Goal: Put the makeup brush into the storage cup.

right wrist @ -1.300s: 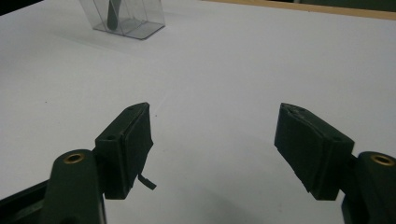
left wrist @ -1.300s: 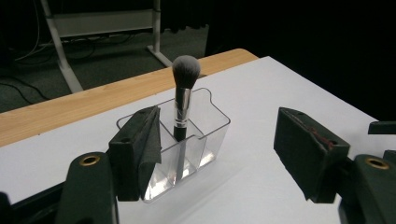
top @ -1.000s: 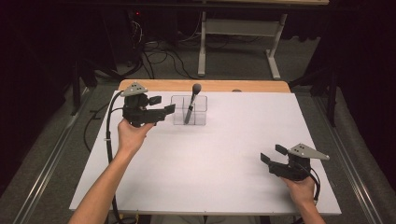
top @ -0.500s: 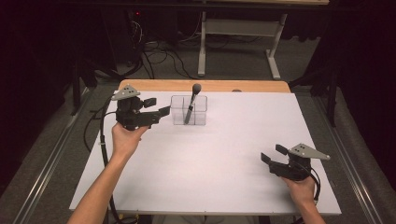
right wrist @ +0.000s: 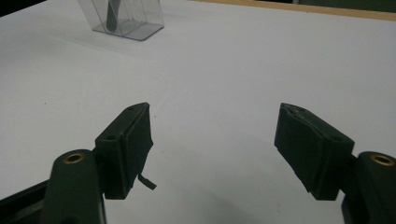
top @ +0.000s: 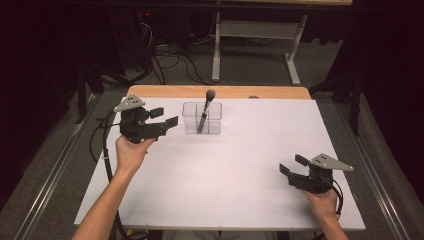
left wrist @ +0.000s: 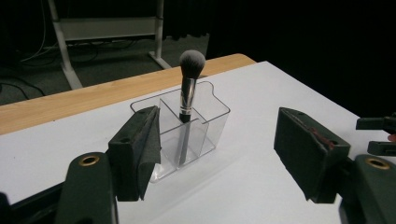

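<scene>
A clear plastic organiser (top: 202, 119) stands at the back of the white table (top: 225, 180). A makeup brush (top: 206, 106) stands upright in it, grey head up. My left gripper (top: 166, 116) hovers just left of the organiser, open, with nothing in it. In the left gripper view the jaws frame the organiser (left wrist: 187, 135) and the brush (left wrist: 189, 79), a short way off. My right gripper (top: 292, 164) rests open near the front right of the table, nothing between its pads (right wrist: 140, 140). In the right gripper view the organiser's base (right wrist: 123, 18) shows at the top left.
A wooden strip (top: 215, 91) runs along the table's far edge. Beyond it are a metal table frame (top: 255, 35) and cables (top: 170, 57) on the floor. The other gripper (left wrist: 378, 135) shows at the right edge of the left gripper view.
My left gripper has drawn back leftward, away from the organiser, and stayed open. The right gripper has not moved.
</scene>
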